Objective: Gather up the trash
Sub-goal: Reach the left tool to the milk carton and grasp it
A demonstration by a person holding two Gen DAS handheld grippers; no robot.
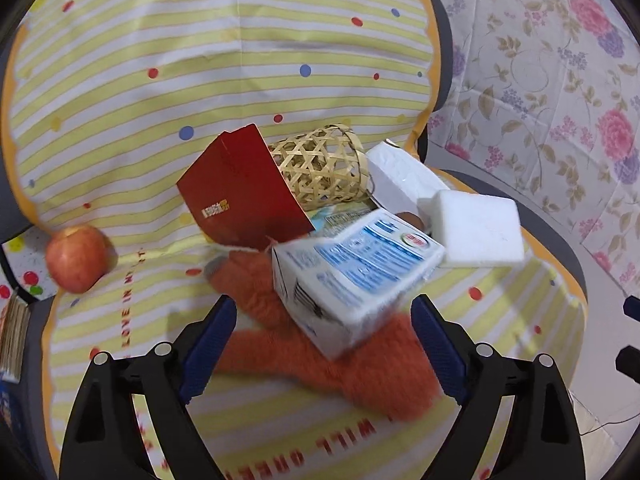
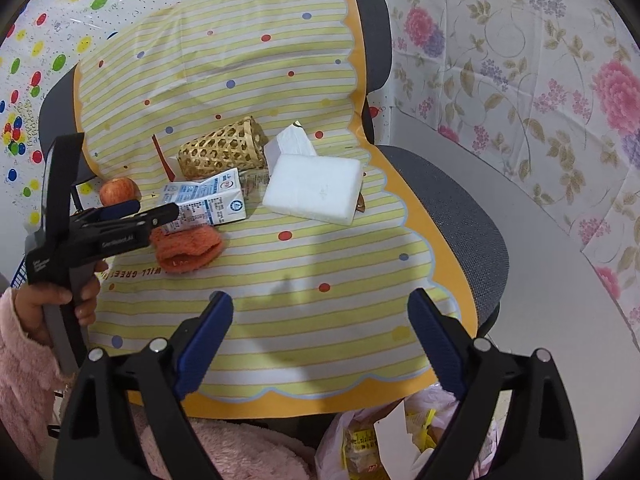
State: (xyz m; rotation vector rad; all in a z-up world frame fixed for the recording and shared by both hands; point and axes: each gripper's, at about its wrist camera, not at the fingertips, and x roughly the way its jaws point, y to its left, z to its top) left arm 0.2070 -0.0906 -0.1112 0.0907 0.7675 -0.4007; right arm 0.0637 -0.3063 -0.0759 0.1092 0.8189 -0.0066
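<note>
1. our left gripper [image 1: 324, 344] sits closest, jaws spread wide with nothing pinched, hanging over the orange fuzzy sock [image 1: 360, 368] and the near corner of the milk carton [image 1: 356, 276].
2. that milk carton is our landmark, lying on its side on the striped cloth [image 1: 160, 80] over the chair seat.
3. behind the carton: a red card [image 1: 244, 192] leaning up and a woven basket [image 1: 324, 168] tipped on its side.
4. just right of the carton there's a white foam block [image 1: 480, 232], with another white packet [image 1: 400, 176] behind it.
5. well left of the carton, an apple [image 1: 78, 258] sits at the cloth's edge.
6. our right gripper [image 2: 320, 340] is also wide open and empty, well short of the carton, over bare cloth.
7. a plastic bag [image 2: 360, 440] with wrappers shows below the seat edge.
</note>
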